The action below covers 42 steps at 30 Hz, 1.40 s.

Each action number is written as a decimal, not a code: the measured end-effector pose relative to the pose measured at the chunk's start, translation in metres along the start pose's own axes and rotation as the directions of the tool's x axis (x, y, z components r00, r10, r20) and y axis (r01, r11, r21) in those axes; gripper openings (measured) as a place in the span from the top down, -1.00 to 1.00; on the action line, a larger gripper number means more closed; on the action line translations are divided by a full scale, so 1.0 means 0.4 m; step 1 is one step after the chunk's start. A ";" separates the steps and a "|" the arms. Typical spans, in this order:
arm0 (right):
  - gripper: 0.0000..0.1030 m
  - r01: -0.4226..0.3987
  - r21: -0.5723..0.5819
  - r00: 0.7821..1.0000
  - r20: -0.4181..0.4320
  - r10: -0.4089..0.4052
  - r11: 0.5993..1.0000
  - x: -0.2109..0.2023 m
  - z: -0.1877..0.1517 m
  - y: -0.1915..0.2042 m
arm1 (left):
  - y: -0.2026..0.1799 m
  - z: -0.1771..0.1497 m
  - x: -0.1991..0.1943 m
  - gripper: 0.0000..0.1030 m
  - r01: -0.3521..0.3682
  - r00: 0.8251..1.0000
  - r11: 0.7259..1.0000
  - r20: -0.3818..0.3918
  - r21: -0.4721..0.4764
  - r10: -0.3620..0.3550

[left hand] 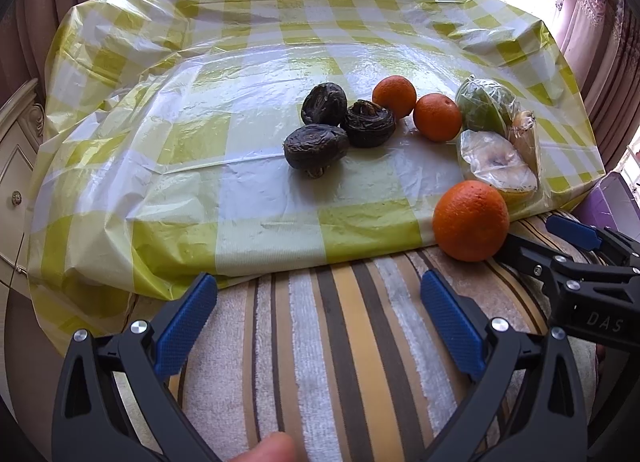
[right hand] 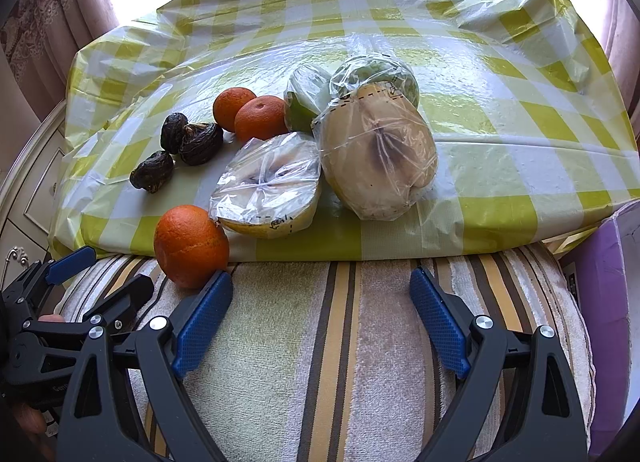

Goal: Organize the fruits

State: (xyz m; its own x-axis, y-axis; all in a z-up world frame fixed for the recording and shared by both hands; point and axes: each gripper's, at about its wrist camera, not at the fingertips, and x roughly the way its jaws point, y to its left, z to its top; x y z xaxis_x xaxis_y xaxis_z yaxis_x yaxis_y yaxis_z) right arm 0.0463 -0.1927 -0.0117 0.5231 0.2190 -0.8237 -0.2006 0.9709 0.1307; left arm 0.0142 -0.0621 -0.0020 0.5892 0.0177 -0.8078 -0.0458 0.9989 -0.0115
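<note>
Three dark wrinkled fruits (left hand: 326,128) (right hand: 188,142) lie grouped mid-table on the checked cloth. Two oranges (left hand: 416,106) (right hand: 250,112) sit just right of them. A third orange (left hand: 471,220) (right hand: 191,246) rests at the table's near edge, against the striped towel. Several plastic-wrapped cut fruits (left hand: 498,142) (right hand: 340,146) lie at the right. My left gripper (left hand: 318,316) is open and empty over the towel, short of the table. My right gripper (right hand: 320,312) is open and empty; its left pad (right hand: 204,318) is just beside the near orange. Each gripper also shows in the other's view: the right gripper (left hand: 544,246), the left gripper (right hand: 98,272).
A yellow-green checked plastic cloth (left hand: 200,150) covers the table. A striped towel (left hand: 352,342) (right hand: 332,362) covers the seat in front. A cream cabinet (left hand: 16,166) stands at the left, a purple box (right hand: 604,302) at the right, curtains and a bright window behind.
</note>
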 end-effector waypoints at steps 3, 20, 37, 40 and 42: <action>-0.70 -0.001 0.000 1.000 0.001 0.001 1.000 0.000 -0.001 0.000 | -0.003 0.000 -0.001 -0.97 -0.006 1.000 1.000 0.002 0.002 0.006; -0.70 -0.001 0.000 1.000 0.002 0.001 1.000 0.000 0.000 -0.001 | -0.011 0.001 -0.010 -0.97 -0.061 0.998 0.998 0.007 -0.002 0.061; -0.70 0.000 -0.001 1.000 0.001 0.000 1.000 0.001 0.001 0.000 | -0.017 0.001 -0.013 -0.97 -0.067 0.998 0.998 0.010 -0.001 0.067; -0.70 -0.002 0.000 1.000 0.001 0.002 1.000 0.001 0.001 0.000 | -0.017 0.001 -0.012 -0.97 -0.068 0.998 0.998 0.010 0.000 0.068; -0.70 -0.001 -0.001 1.000 0.002 0.001 1.000 0.001 0.000 0.000 | -0.018 0.002 -0.015 -0.97 -0.071 0.997 0.997 0.012 0.001 0.071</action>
State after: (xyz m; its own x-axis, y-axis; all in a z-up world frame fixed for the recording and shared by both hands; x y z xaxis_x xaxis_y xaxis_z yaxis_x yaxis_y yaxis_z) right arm 0.0463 -0.1925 -0.0121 0.5245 0.2202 -0.8224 -0.2020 0.9706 0.1311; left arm 0.0117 -0.0695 0.0032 0.5942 0.0888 -0.7994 -0.0863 0.9952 0.0464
